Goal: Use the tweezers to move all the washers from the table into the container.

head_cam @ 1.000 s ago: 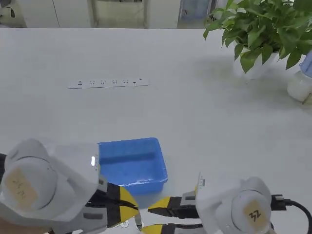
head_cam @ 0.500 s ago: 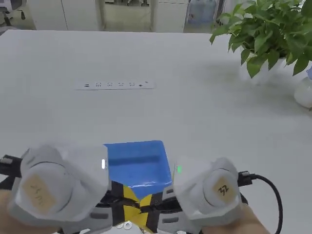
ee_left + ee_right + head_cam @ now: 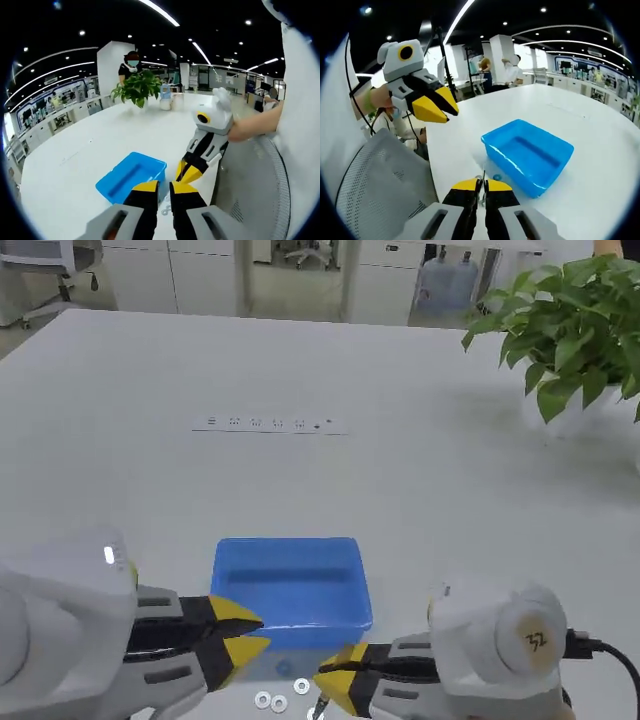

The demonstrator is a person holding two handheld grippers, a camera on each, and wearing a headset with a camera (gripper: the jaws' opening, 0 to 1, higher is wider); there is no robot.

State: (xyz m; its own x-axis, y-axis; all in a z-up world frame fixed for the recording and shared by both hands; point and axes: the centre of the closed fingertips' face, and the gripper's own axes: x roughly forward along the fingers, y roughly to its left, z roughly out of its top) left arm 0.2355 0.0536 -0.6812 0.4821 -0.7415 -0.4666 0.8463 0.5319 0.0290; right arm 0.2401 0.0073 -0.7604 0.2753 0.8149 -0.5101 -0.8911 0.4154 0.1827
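The tweezers' (image 3: 483, 176) tips are running off the head view's lower edge, hard to make out. The right gripper view is showing the right tool (image 3: 483, 185) clamping them. The left tool (image 3: 164, 190) is standing slightly apart, empty. Three washers (image 3: 279, 701) are lying on the worktop (image 3: 420, 490) just before the blue container (image 3: 290, 580).

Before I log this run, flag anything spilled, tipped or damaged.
Nothing stands out. The blue container sits level, the washers lie flat on the table beside it, and the right hand-held gripper grips the tweezers.
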